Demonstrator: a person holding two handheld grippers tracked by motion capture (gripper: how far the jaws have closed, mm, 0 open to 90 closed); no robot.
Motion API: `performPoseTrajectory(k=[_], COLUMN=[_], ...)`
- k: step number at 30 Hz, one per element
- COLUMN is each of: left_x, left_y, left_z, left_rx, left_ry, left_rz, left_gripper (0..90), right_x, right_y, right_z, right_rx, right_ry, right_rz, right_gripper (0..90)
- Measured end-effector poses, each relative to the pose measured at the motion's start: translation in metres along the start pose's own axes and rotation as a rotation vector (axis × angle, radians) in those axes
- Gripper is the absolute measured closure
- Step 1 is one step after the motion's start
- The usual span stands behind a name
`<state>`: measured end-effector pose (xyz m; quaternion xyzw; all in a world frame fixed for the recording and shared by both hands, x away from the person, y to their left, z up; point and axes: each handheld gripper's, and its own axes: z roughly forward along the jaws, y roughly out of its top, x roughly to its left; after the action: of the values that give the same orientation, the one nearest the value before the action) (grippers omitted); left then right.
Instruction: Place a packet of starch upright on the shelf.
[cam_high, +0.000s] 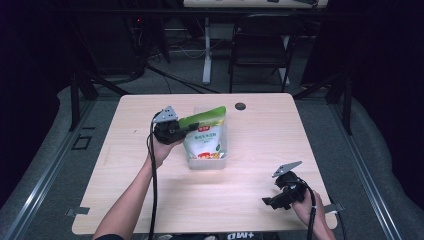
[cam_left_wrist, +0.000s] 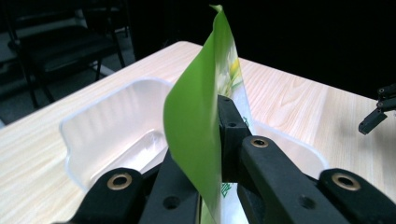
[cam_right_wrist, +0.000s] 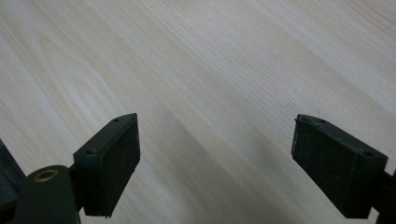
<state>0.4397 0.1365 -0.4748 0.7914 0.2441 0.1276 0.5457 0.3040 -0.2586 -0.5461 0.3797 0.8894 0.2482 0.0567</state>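
Observation:
A green and white food pouch (cam_high: 205, 134) stands upright inside a clear plastic tub (cam_high: 206, 162) near the middle of the table. My left gripper (cam_high: 187, 127) is shut on the pouch's upper left edge. In the left gripper view the green pouch (cam_left_wrist: 198, 112) is pinched between the two black jaws, and the clear tub (cam_left_wrist: 112, 126) lies just behind them. My right gripper (cam_high: 270, 201) rests low at the table's front right, open, with nothing between its fingers. The right gripper view has its wide-apart pads (cam_right_wrist: 114, 161) over bare wood.
The light wooden table (cam_high: 260, 135) has a round black cable hole (cam_high: 240, 106) near its far edge. A black chair (cam_high: 260, 45) and a white desk leg (cam_high: 206, 47) stand on the floor beyond the table. Dark frame posts flank both sides.

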Motion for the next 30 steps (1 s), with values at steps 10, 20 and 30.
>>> performPoseTrajectory(k=[10,20,30], left_x=[0.014,0.015,0.009], left_y=[-0.009,-0.001,0.015], left_z=[0.001,0.004,0.002], left_rx=[0.015,0.060,0.091], left_ry=[0.017,0.032,0.039], left_rz=[-0.077,-0.082,-0.097], left_gripper=[89.2,85.6,58.8], right_x=[0.000,0.002,0.003], right_y=[0.000,0.001,0.001], right_z=[-0.001,-0.001,-0.004], right_rx=[0.002,-0.010,-0.010], right_ry=[-0.003,0.004,-0.005], right_rz=[-0.003,-0.005,-0.018], right_gripper=[14.8,14.8,14.8])
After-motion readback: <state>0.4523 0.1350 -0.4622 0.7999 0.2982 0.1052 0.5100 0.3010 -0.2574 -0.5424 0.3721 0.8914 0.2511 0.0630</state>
